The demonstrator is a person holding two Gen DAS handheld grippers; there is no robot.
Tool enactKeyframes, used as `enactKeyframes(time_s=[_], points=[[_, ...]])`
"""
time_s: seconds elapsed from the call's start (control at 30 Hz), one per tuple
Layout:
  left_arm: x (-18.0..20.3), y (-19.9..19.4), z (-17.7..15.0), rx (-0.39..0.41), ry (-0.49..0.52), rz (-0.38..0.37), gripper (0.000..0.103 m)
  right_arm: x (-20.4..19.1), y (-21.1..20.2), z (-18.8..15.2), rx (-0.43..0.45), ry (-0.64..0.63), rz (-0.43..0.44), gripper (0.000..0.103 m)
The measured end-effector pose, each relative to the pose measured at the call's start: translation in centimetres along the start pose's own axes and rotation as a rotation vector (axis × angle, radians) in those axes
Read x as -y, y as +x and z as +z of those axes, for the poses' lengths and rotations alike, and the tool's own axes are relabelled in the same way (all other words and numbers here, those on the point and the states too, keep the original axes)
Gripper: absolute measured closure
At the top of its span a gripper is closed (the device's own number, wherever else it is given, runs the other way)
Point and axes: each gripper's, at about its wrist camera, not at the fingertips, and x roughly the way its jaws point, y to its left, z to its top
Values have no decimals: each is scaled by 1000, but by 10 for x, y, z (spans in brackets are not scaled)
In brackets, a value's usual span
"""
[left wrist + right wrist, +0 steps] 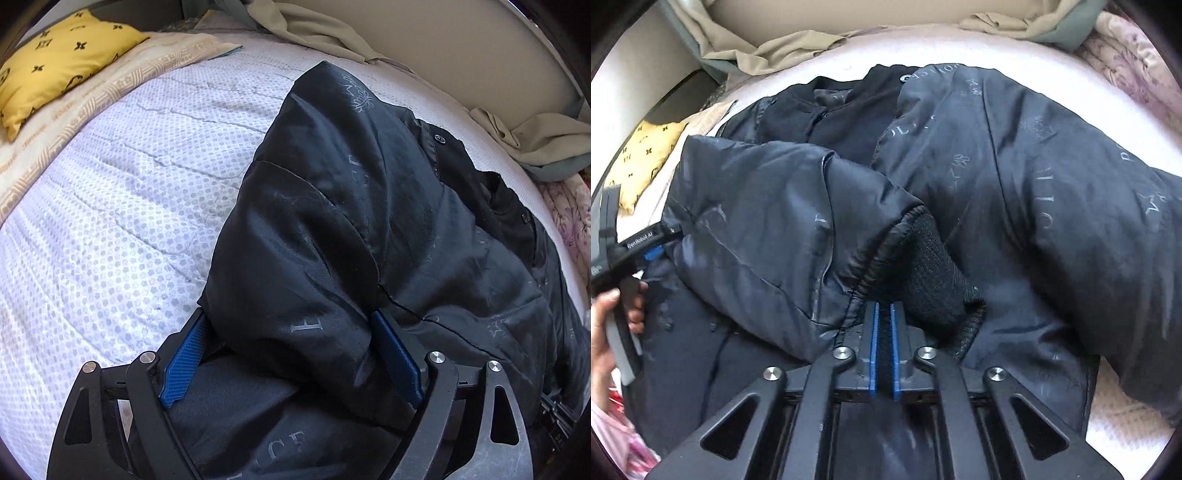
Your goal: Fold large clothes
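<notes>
Right gripper [883, 314] clenched on jacket [997, 184] cuff; left gripper [291, 332] spread around sleeve, tips buried.

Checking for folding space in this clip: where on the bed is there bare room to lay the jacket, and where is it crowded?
The widest bare patch is the white dotted mattress cover, bordered by the dark jacket, the yellow pillow and the patterned beige blanket. The far edge is crowded with crumpled beige-green cloth, with floral bedding beside it.
</notes>
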Motion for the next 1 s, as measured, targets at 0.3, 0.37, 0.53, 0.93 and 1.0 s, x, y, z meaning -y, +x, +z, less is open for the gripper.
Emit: enactKeyframes(time_s=[0.3,0.37,0.53,0.93,1.0], points=[[2,-25,4,27,-1,31,12,12,-1,3,5,75,74,103],[4,-41,5,61,2,66,13,18,-12,7,-2,140,112,95],[24,-79,2,160,36,70,13,18,-54,14,81,183,145,46],[95,-116,-48,156,203,-74,1,64,-131,13,207,371,247,46],[101,-122,-56,159,225,-83,1,81,-153,8,256,402,238,44]])
